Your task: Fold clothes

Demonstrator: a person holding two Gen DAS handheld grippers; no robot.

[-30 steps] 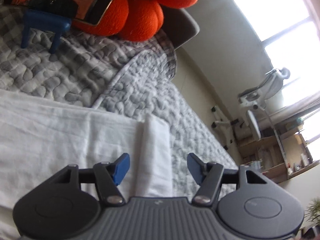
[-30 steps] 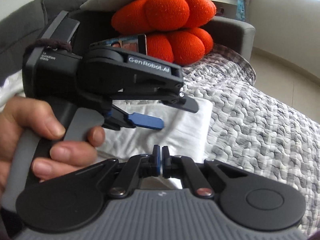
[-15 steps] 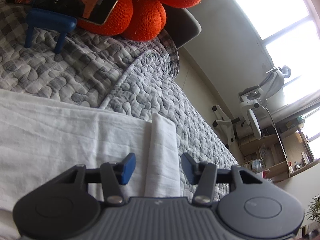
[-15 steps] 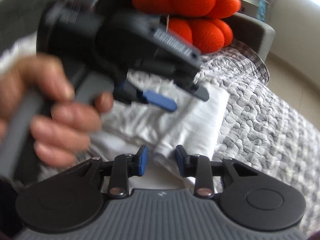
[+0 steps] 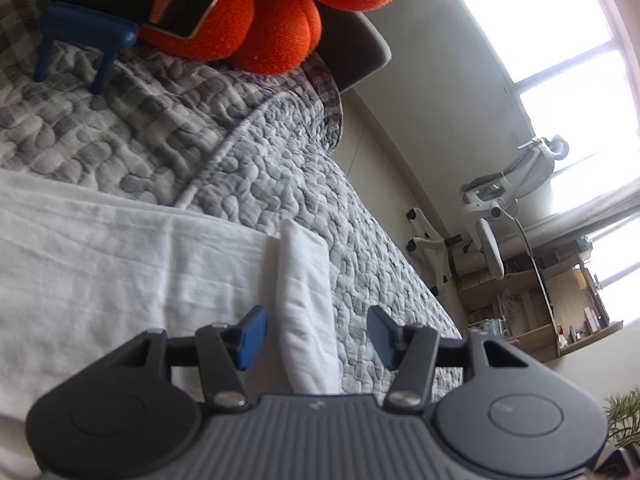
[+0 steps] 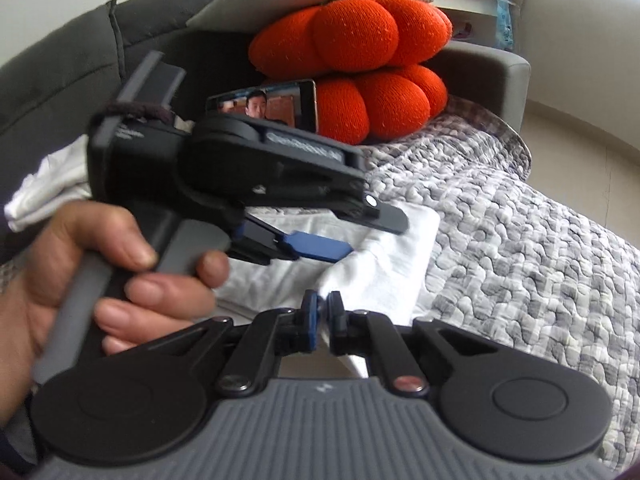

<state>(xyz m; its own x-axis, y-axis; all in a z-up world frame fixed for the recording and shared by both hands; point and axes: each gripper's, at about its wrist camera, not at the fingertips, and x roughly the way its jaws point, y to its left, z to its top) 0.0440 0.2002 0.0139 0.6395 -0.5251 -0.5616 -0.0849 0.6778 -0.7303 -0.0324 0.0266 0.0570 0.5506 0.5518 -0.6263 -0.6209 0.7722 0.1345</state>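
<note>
a: where's the white cloth (image 5: 120, 248)?

b: flat on the gray quilt (image 5: 260, 176) on the sofa. one edge is turned up in a narrow strip (image 5: 306, 300), prob so it can be folded over.

a: and the left gripper (image 5: 314, 334)?

b: its blue fingers are wide apart, one on each side of that strip, not touching it. looks set to pinch it.

a: right gripper (image 6: 323, 314)?

b: fingers almost together, w/ a bit of white cloth at the tips. i think it's pinching the edge, but can't be sure.

a: how many things?

b: 1 cloth being folded, 2 grippers, 1 hand (image 6: 80, 280) in view, 2 orange cushions (image 6: 352, 80) stacked, 1 phone (image 6: 264, 104) leaning on them, 1 small blue stand (image 5: 86, 36).
</note>
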